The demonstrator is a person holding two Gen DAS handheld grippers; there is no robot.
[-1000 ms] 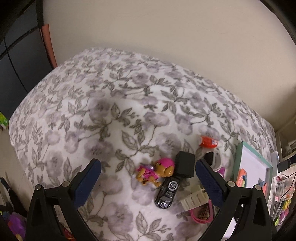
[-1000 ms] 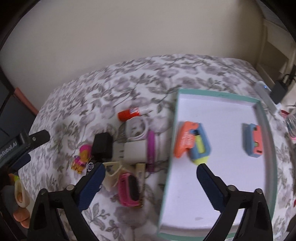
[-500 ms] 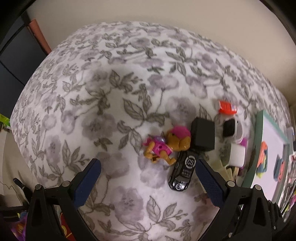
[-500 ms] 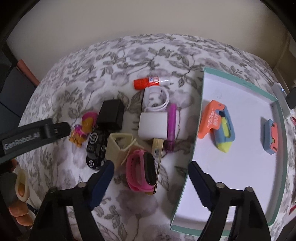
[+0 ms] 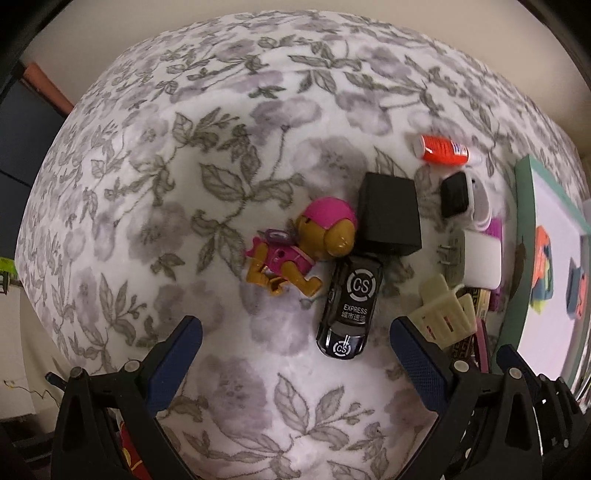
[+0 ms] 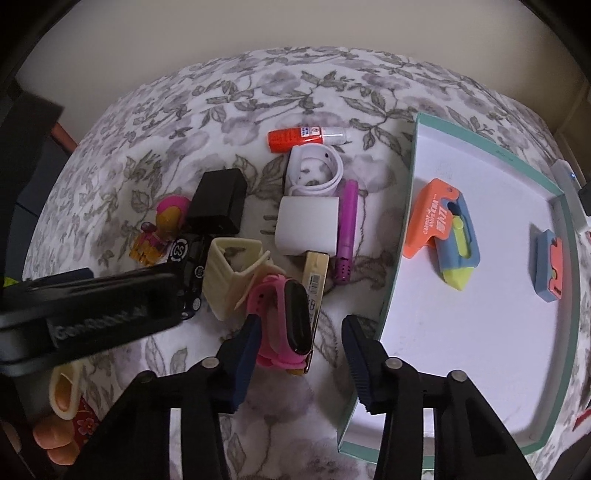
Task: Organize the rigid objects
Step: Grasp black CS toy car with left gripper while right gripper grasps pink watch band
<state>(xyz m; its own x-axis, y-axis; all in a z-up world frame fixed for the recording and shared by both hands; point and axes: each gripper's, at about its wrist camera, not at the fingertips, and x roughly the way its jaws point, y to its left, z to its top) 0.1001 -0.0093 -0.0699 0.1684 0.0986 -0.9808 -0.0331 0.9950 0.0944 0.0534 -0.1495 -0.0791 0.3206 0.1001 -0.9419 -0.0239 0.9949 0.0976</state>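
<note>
right wrist view has your right gripper parted around the pink watch, probably not gripping yet, so centre before closing; left gripper gapes empty.

Left claw spread wide, right claw half open, both empty

A floral bedspread, white with grey-purple blooms and leaves, covers the whole surface. Behind it rises a plain cream wall. At the left edge stands dark furniture (its near corner trimmed in reddish-brown).
</note>
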